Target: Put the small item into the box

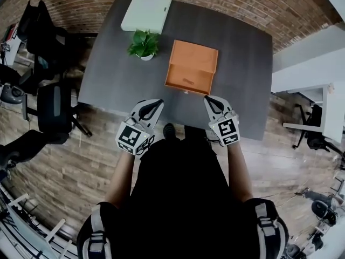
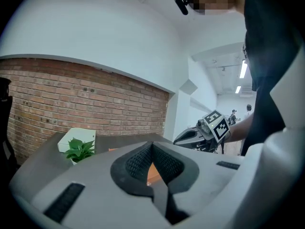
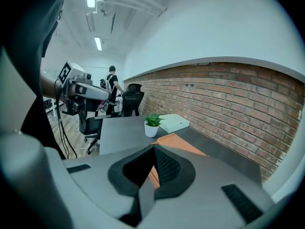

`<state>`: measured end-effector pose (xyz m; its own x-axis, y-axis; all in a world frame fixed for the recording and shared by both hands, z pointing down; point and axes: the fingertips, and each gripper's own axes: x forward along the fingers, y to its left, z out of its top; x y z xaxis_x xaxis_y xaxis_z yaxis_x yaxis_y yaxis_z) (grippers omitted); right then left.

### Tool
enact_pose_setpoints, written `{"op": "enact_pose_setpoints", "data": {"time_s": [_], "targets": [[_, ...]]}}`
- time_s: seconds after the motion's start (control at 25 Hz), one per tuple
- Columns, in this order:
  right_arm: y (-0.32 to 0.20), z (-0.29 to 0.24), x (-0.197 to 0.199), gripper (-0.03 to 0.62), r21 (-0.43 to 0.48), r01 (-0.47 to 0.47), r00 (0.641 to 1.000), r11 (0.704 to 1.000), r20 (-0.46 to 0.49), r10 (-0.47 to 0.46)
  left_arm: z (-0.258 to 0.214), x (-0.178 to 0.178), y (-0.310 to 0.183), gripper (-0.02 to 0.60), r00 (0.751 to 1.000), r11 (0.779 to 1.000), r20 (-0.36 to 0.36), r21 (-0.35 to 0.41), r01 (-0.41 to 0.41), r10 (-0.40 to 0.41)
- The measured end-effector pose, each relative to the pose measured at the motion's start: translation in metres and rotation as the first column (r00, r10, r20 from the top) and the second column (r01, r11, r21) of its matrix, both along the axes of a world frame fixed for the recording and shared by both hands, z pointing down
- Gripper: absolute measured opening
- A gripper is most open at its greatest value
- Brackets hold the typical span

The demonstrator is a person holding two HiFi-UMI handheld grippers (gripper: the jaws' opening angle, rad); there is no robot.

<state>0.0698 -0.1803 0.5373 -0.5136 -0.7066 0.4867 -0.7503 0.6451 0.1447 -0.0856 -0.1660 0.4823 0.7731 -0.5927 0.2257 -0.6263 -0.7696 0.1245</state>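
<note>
just one box (image 1: pixel 195 57), two grippers (image 1: pixel 156 103) (image 1: pixel 209 99), maybe one item (image 1: pixel 188 81)

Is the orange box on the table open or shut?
Open: in the head view the orange box shows a recessed interior facing up in its near half.

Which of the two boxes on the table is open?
The orange box: its lid is folded back, showing the inside. The white box, farther away, lies closed and flat.

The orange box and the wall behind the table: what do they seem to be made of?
Orange square box: probably cardboard or leather-like covering, matte; even colour, no shine. Red-brown wall: brick, rough; pale mortar joints show.
</note>
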Motion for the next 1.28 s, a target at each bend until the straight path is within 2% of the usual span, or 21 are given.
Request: {"op": "enact_pose_setpoints", "data": {"time_s": [0.36,1.28], "targets": [[0.014,-0.007,-0.005,0.025,-0.008,0.027,1.0,1.0,0.011,-0.027,-0.001,0.01,0.003,0.023,1.0,1.0,-0.018,0.006,-0.01,0.01],[0.019,-0.016,-0.02,0.025,0.014,0.079,0.997,0.997,-0.018,-0.079,0.002,0.004,0.011,0.023,1.0,1.0,-0.001,-0.002,-0.016,0.016]]}}
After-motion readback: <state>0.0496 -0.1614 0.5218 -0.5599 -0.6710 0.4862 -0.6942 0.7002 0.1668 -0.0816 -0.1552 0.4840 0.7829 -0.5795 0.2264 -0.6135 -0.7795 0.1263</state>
